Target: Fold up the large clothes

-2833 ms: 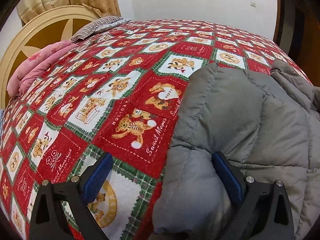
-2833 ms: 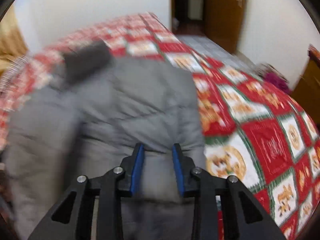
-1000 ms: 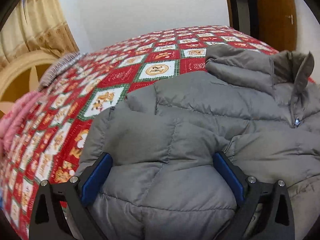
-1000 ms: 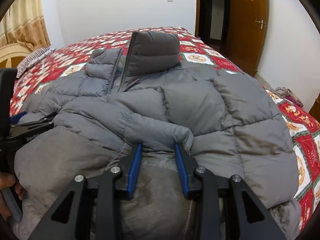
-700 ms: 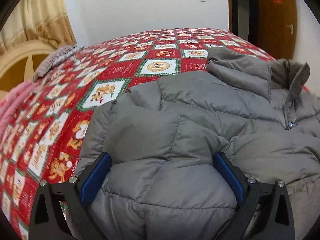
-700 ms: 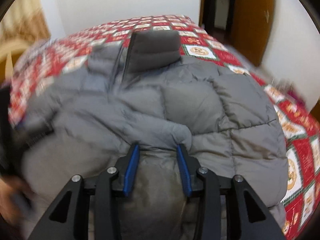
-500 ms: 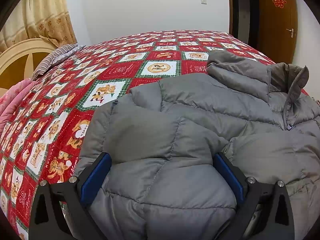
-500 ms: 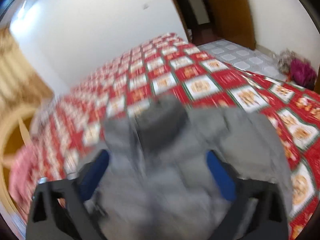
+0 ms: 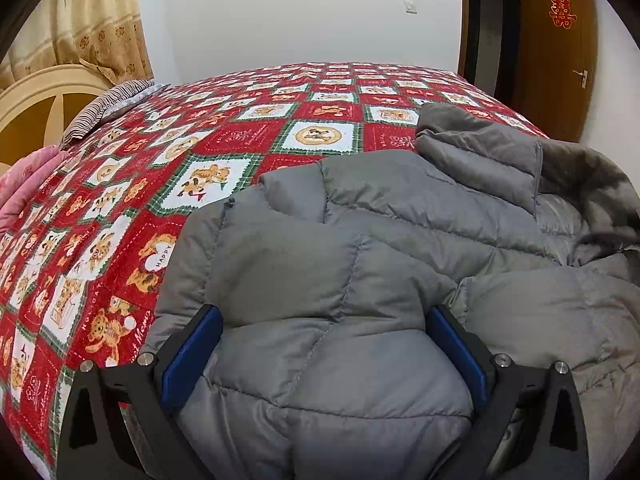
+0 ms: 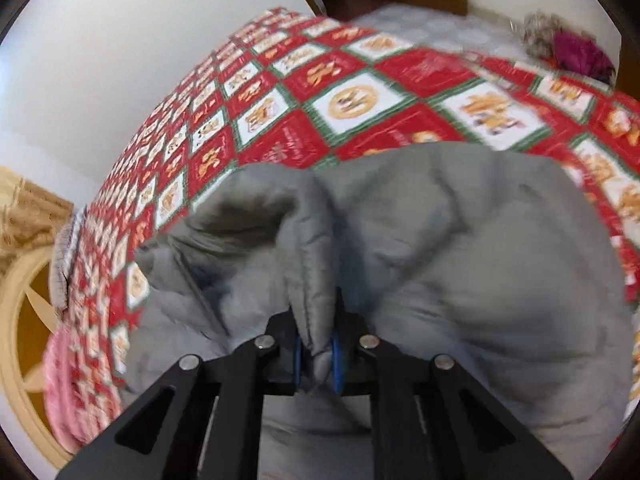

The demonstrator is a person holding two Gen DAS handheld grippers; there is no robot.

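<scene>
The bed [image 9: 248, 140] with its red teddy quilt carries the grey puffer jacket [image 9: 360, 260], same spot as before. The left tongs [image 9: 324, 356] stay spread wide over it, while the right tongs [image 10: 316, 356], open half a second ago, now pinch a jacket fold.

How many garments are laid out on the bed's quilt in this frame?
1: a grey puffer jacket spread on the red patchwork quilt. The right gripper pinches a fold of it; the left gripper sits open over it. Anything under the jacket is hidden.
</scene>
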